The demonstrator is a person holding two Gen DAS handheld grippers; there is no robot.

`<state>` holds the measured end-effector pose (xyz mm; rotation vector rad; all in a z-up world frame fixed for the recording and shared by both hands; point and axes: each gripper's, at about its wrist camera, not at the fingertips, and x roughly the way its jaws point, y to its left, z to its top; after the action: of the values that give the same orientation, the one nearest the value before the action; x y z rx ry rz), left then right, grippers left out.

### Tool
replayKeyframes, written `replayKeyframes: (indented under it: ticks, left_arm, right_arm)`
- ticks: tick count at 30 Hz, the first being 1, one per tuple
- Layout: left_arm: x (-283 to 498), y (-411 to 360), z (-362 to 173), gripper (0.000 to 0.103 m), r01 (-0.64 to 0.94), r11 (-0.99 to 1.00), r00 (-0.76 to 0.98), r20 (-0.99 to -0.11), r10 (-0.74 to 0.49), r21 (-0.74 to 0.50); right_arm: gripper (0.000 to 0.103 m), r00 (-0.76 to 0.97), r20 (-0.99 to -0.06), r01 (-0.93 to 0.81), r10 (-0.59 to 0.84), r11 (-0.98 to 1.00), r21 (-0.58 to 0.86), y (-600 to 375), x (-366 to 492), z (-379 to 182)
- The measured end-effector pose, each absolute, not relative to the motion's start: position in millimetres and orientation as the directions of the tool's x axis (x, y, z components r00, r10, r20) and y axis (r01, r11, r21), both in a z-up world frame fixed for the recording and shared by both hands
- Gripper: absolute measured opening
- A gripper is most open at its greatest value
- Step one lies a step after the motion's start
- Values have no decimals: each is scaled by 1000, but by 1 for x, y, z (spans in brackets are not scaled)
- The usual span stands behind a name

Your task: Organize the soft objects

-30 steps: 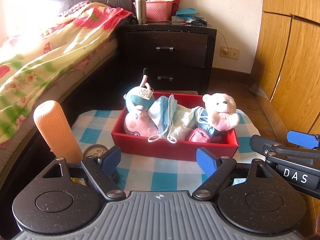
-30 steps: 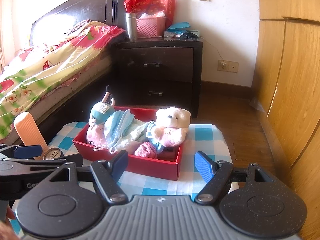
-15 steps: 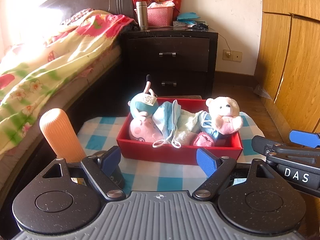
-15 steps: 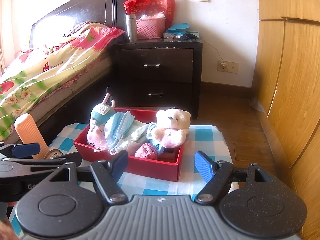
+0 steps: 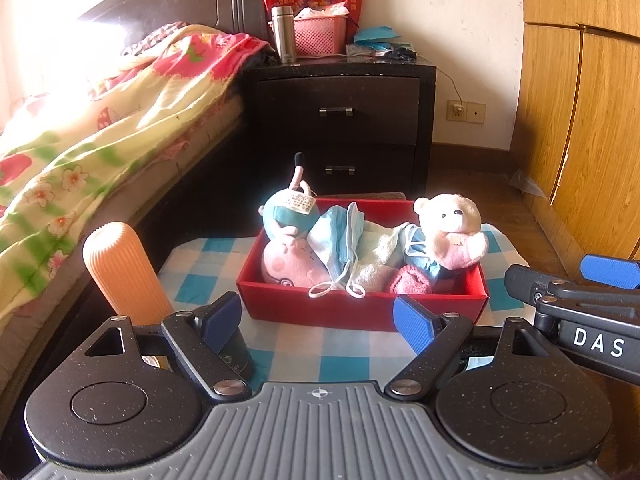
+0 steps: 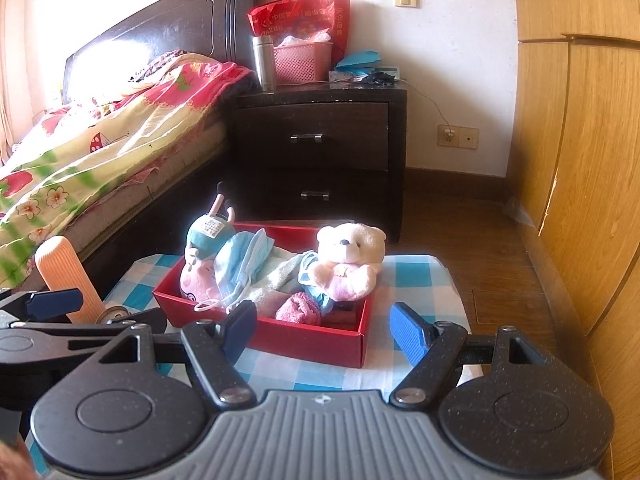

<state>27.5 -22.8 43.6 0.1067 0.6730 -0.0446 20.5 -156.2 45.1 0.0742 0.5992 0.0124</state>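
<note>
- Both tongs hang short of the red box [image 5: 362, 312], empty. The left gripper [image 5: 318, 318] stands wide; the right gripper [image 6: 322, 330] is spread somewhat less, with nothing between its pads.
- Straight ahead of both, the box sits on the checked cloth [image 5: 344, 364], packed with soft things: a white teddy bear [image 5: 450, 226] at the far right corner, a pink pig plush [image 5: 294, 262] at the left, a blue face mask [image 5: 340, 236] draped between them, a pale towel [image 5: 376, 256], and a pink sock [image 5: 410, 280] near the front wall.
- Left of the left tongs stand an orange ribbed bottle [image 5: 122, 270] and a dark can [image 5: 240, 360], both hard, outside the box.
- I see no soft item loose on the cloth, so the sorting looks finished.
</note>
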Motion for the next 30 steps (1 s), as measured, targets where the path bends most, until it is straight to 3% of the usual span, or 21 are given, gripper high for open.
replayKeyframes:
  ticks: [23,30]
  left_arm:
    - [33,-4,49,83,131,983,754,-630,-183,-129]
    - [31,-8,50,84,128,987,772,-615,-162,-100]
  right_arm:
    - [52,855,-512,7,81,986,167,-165,17,55]
    - [52,857,-510,10,77,986,165,-166,17,55]
